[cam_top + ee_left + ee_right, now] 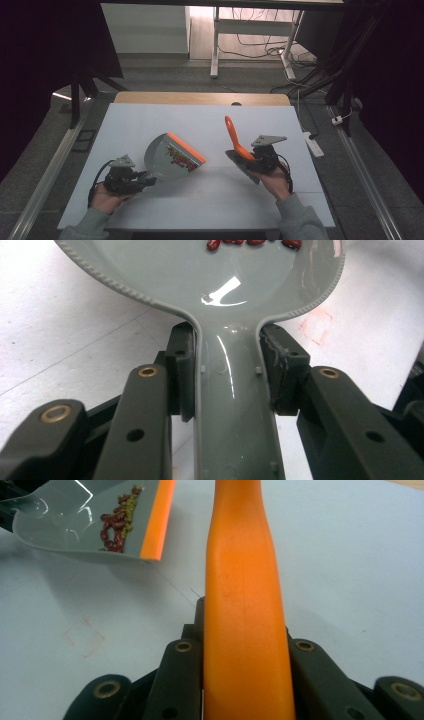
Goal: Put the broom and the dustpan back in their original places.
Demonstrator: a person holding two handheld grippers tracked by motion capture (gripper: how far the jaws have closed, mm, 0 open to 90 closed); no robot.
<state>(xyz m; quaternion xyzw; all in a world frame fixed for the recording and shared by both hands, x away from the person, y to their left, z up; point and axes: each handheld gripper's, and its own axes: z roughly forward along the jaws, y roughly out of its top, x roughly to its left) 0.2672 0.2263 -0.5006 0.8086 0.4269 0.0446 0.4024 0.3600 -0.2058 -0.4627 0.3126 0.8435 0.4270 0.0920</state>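
A grey dustpan (172, 157) with an orange front lip (186, 146) lies tilted on the white table, left of centre. Red and greenish beans (181, 159) are gathered inside it near the lip. My left gripper (145, 179) is shut on the dustpan's handle (235, 405), with a pad (182, 370) pressed against each side. Further right, my right gripper (252, 159) is shut on a brush with an orange handle (232, 135) that points up and away, its grey bristle head (242, 169) beside the hand. The right gripper view shows the handle (242, 605) between the jaws and the dustpan (75, 520) off to the left.
The white table top (200, 120) has bare room at the back and between the two hands. A wooden edge (200, 97) runs along the far side. A power strip (314, 142) lies on the floor to the right. A faint red mark (82, 635) shows on the sheet.
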